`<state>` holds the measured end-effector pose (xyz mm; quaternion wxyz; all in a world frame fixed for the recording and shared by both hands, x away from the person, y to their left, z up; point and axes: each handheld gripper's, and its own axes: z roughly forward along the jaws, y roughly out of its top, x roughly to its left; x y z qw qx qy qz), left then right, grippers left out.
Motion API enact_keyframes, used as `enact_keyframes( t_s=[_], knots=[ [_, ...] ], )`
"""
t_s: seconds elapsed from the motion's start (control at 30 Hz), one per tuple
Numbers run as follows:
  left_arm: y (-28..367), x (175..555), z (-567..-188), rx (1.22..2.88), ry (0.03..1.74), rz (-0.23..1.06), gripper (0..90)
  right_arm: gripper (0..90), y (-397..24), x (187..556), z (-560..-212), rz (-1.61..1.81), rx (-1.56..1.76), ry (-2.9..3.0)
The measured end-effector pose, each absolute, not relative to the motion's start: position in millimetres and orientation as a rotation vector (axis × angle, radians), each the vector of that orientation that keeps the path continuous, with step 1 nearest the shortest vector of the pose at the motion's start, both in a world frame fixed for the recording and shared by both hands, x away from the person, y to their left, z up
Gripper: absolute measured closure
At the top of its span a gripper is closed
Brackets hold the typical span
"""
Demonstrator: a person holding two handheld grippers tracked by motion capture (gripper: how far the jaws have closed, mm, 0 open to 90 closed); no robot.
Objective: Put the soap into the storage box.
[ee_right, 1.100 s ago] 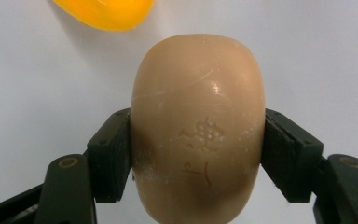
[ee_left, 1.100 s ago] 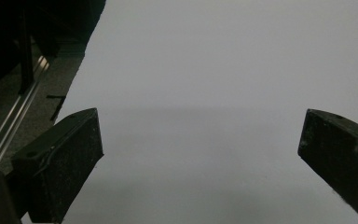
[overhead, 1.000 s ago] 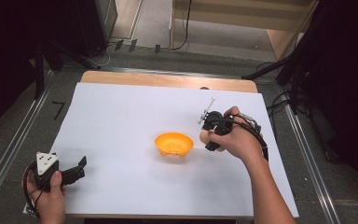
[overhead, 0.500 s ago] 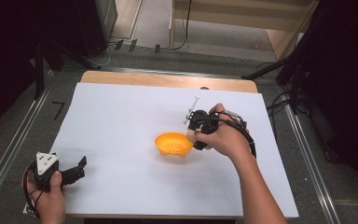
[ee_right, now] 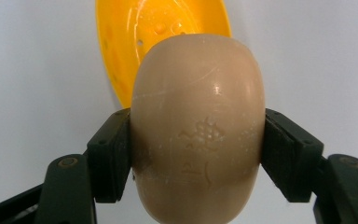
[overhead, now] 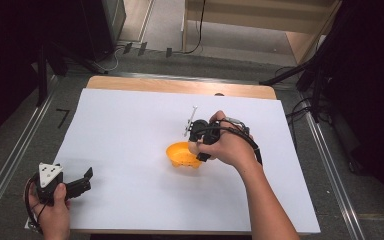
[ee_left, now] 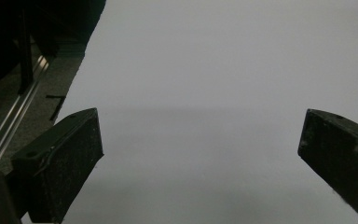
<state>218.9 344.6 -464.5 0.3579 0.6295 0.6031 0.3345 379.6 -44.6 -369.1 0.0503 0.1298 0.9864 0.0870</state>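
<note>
White table sheet [overhead: 130, 135], right tool [ee_right: 198, 154] clamping beige soap [ee_right: 198, 126], now shifted over orange dish [overhead: 182, 156], left tool [ee_left: 200, 158] parted, unmoved

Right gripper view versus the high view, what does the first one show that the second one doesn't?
Right gripper view alone: the smooth beige oval soap bar in full, its faint embossed mark, the right tool's black pads pressed on both its sides, and small holes in the orange plastic soap dish.

High view alone: the person's right hand over the dish, the left tool open near the table's front left corner, the wooden table edge and the dark floor.

Both: the orange dish on the white table cover, with the right tool at the dish.
</note>
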Motion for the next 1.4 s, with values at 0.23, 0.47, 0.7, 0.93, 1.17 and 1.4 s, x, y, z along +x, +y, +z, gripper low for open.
enact_keyframes(
  t_s=[0.23,0.47,0.7,0.93,1.17,1.4],
  knots=[
    [345,219,-464,1.624,1.556,0.862,0.1,32.4,-32,380,-374,0.268,0.318,3.009],
    [345,219,-464,1.624,1.556,0.862,0.1,32.4,-25,381,-378,0.27,0.262,3.019],
    [345,219,-464,1.622,1.558,0.863,0.1,32.4,-15,380,-383,0.259,0.215,3.029],
    [345,219,-464,1.622,1.557,0.863,0.1,32.3,-11,381,-384,0.261,0.179,3.032],
    [345,219,-464,1.621,1.556,0.863,0.1,32.0,-10,382,-386,0.265,0.174,3.038],
    [345,219,-464,1.622,1.556,0.863,0.1,33.4,-13,383,-378,0.327,0.207,3.023]
  ],
)
